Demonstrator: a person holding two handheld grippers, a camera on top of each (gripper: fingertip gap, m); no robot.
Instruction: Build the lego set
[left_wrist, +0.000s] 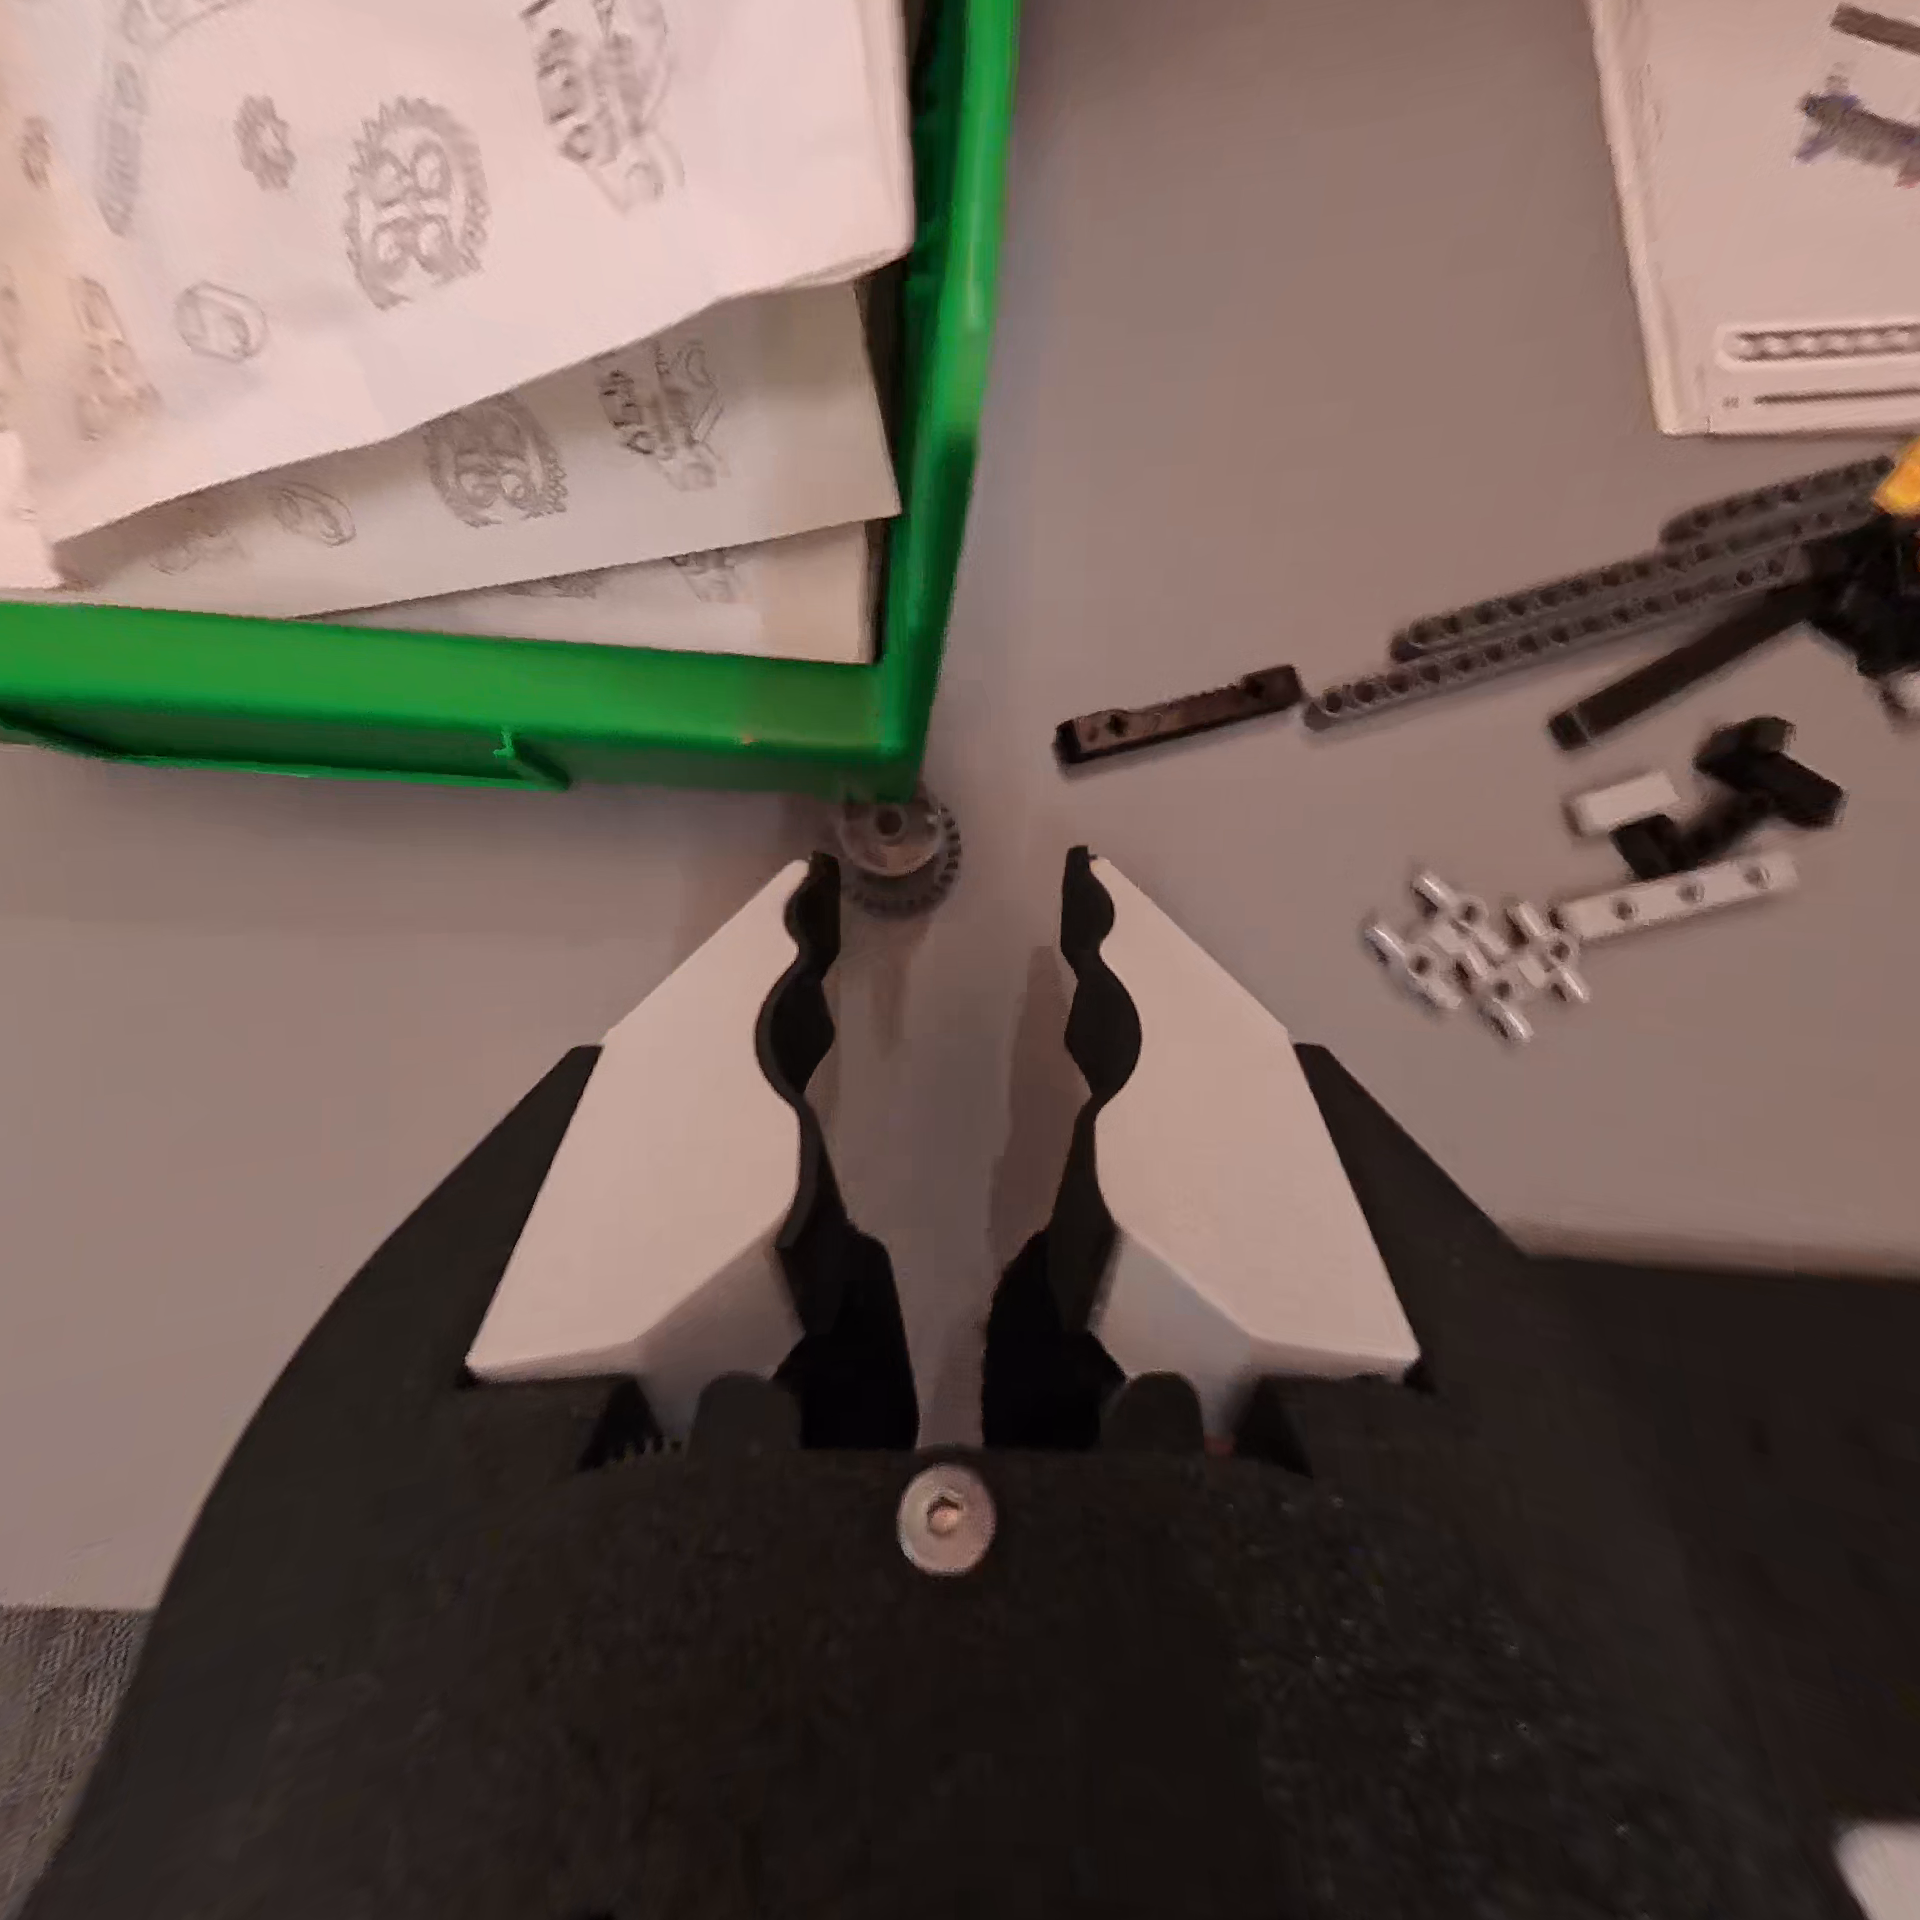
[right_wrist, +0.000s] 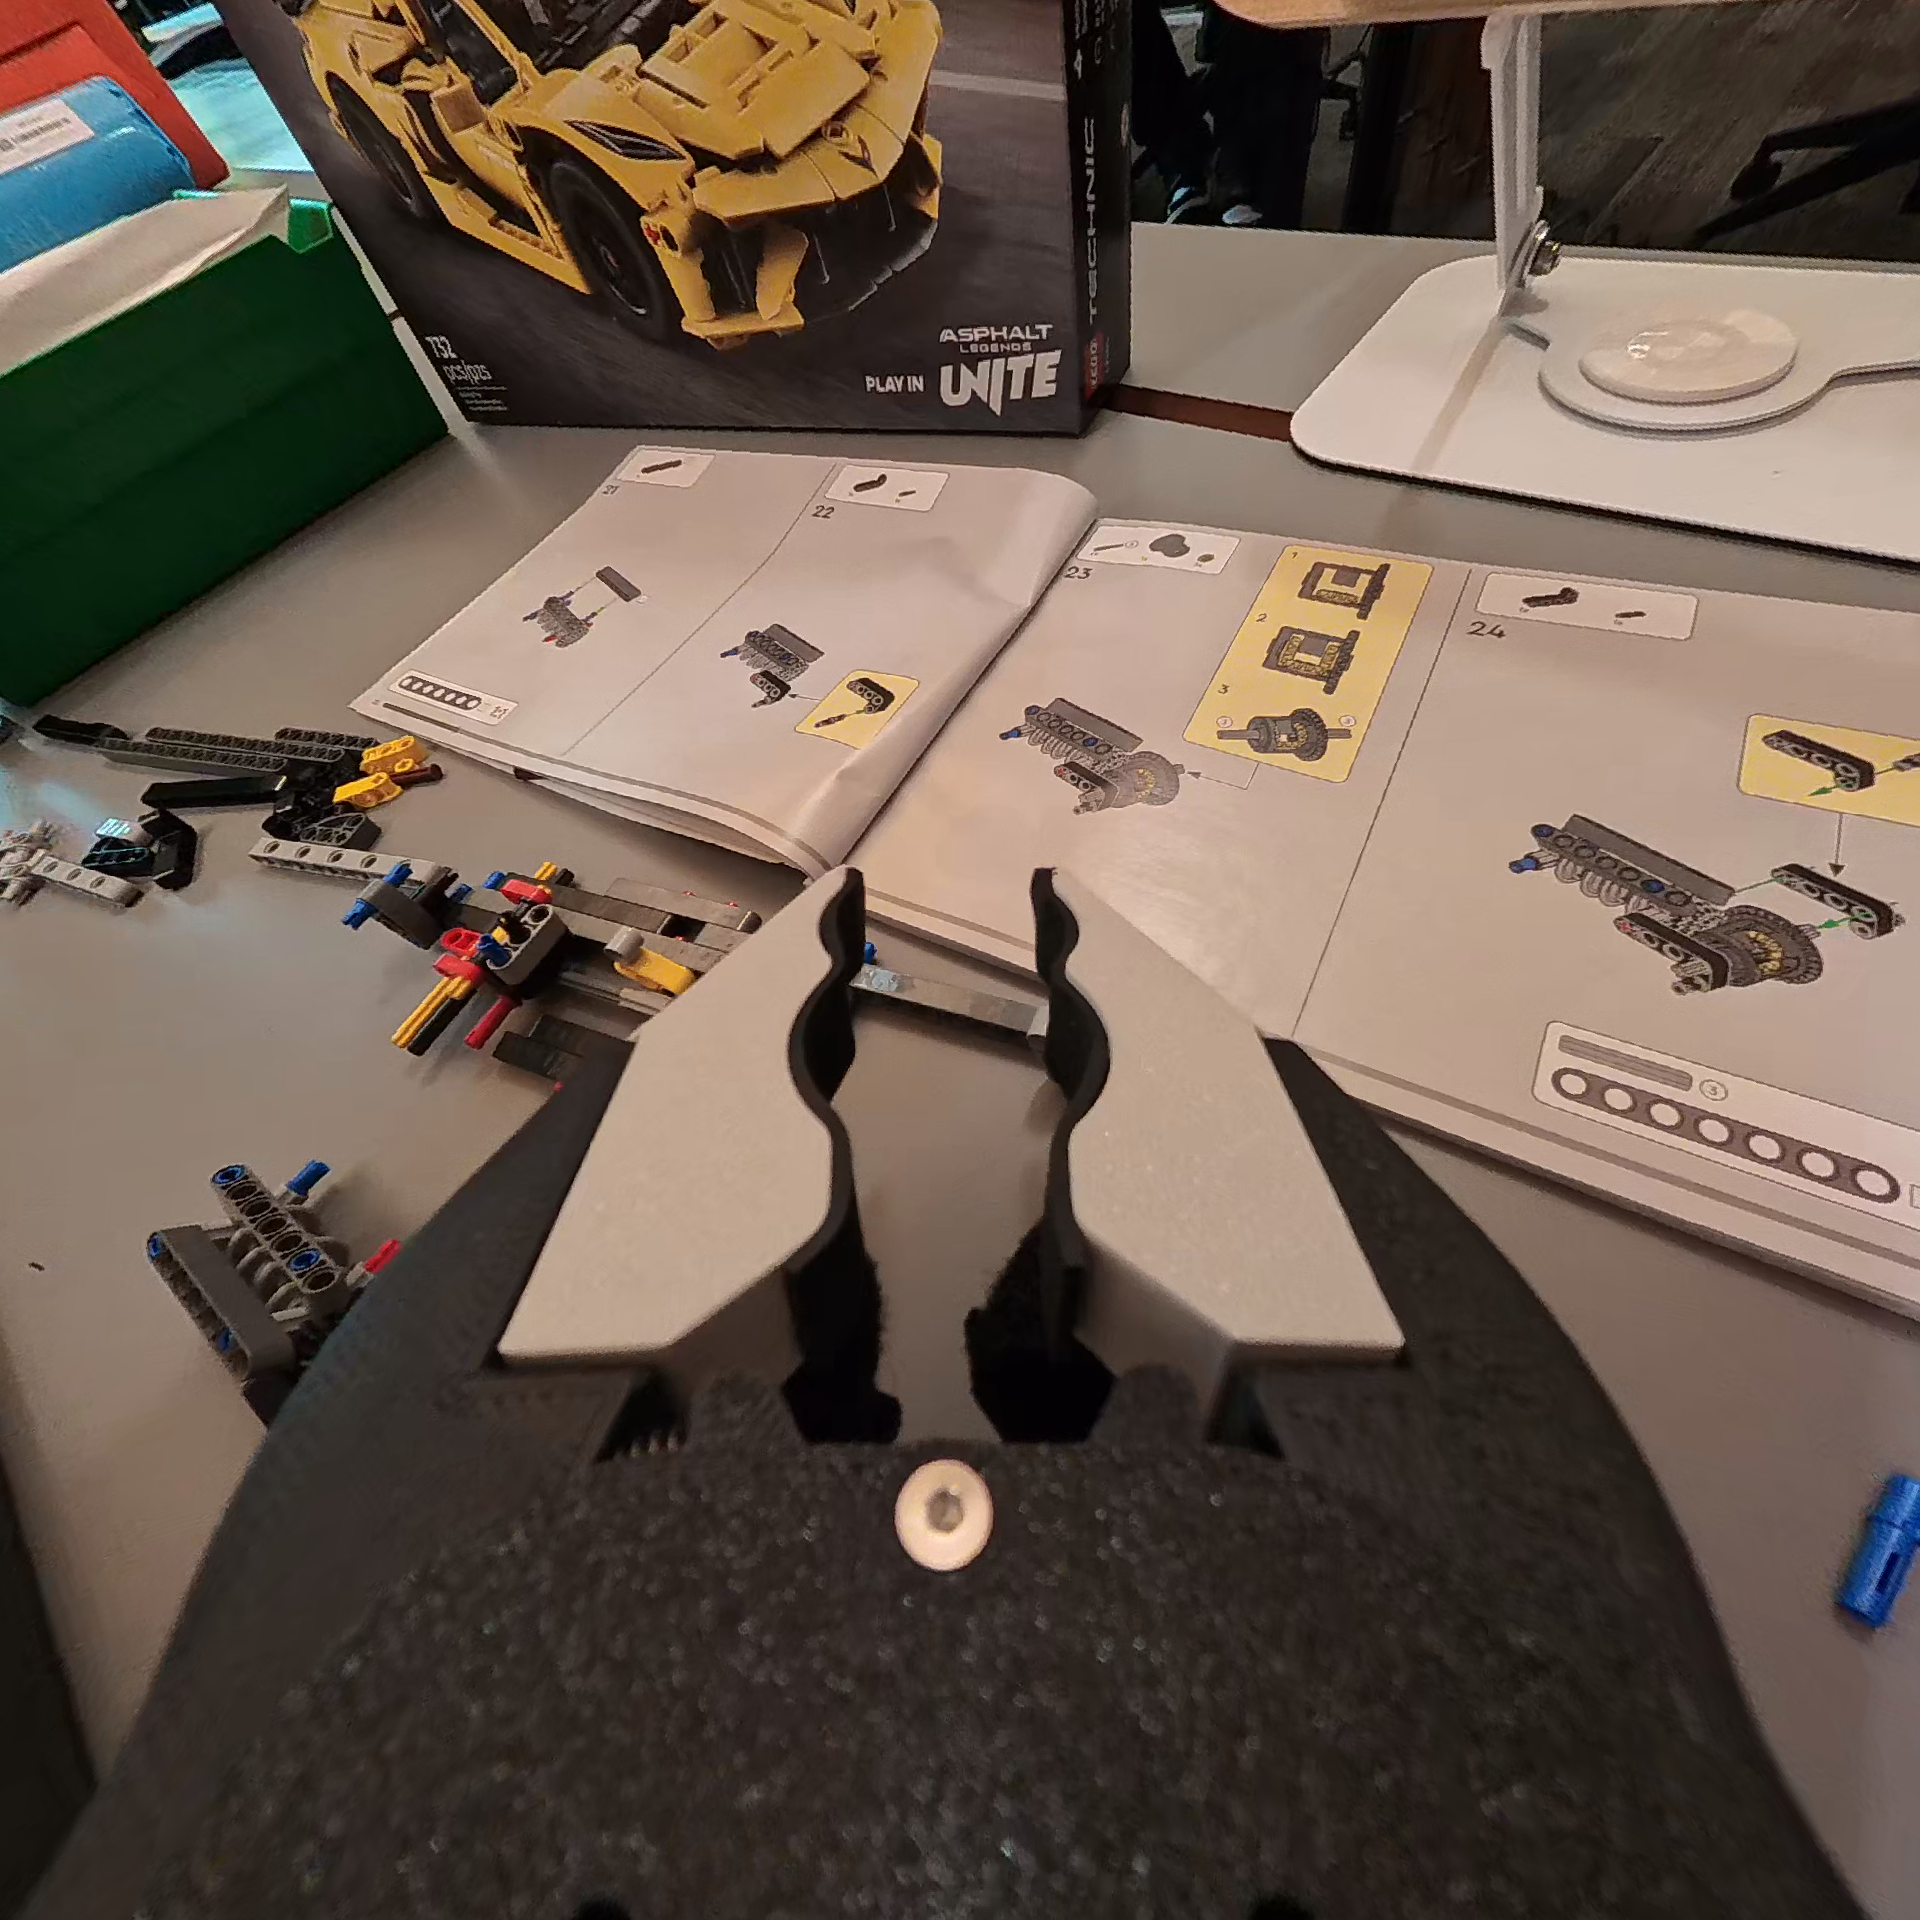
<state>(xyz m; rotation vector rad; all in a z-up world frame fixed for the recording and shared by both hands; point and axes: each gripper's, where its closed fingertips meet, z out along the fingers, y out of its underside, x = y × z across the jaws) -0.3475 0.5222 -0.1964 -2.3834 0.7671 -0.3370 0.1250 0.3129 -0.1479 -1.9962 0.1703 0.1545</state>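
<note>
- Left: a green bin (left_wrist: 940, 416) of paper bags sits on the grey bench (left_wrist: 312, 1039). A small grey gear (left_wrist: 896, 847) lies at the bin's near corner.
- The left gripper (left_wrist: 951, 868) hangs open and empty, its left fingertip beside the gear. It should probably shift left to centre, then close gently.
- Right: loose parts (left_wrist: 1475, 951) lie apart.
- The right gripper (right_wrist: 948, 883) waits open and empty at the open booklet (right_wrist: 1195, 665).

The grey counter (right_wrist: 1039, 1091) holds a green bin (left_wrist: 935, 416), an open booklet (right_wrist: 1143, 727), a car box (right_wrist: 727, 208), a white stand (right_wrist: 1558, 416) and loose lego pieces (right_wrist: 312, 779).
</note>
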